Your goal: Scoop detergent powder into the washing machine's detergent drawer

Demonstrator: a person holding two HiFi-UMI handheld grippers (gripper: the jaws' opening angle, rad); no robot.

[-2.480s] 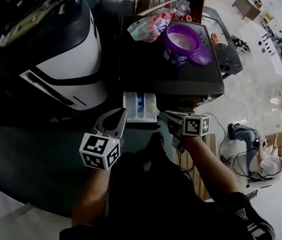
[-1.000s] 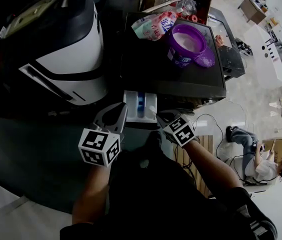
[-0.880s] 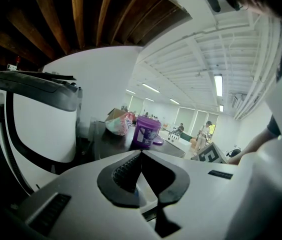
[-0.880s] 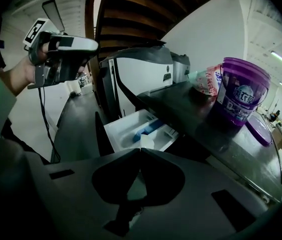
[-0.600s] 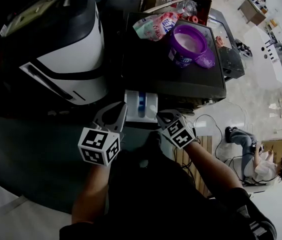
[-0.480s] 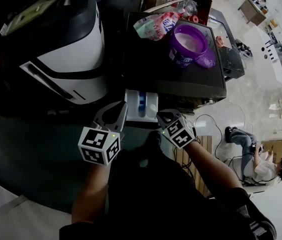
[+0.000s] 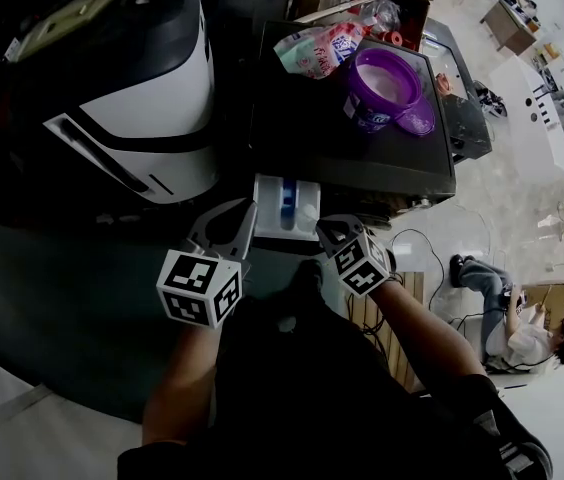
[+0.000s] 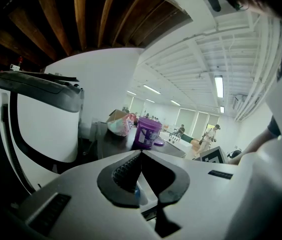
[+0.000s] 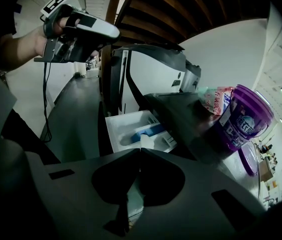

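Left claw [image 8: 141, 152] and right claw [image 9: 140, 149] are both closed and empty, just near of the open detergent drawer [image 7: 287, 206]. Scooping appears not yet begun. The next move likely calls for reaching far-right to the open purple powder tub [image 7: 377, 83] on the machine top.

To my right the pale, glossy floor [image 7: 522, 168] runs out to tables [image 7: 507, 18] at the far end, with cables [image 7: 432, 243] trailing across it and a person [image 7: 532, 323] sitting on it. To my left the ground [image 7: 52, 298] is dark. Ahead of me a white wall [image 8: 106, 79] rises to a white ribbed ceiling [image 8: 191, 49] with strip lights [image 8: 218, 86], and wooden slats [image 8: 81, 14] hang overhead on my left.
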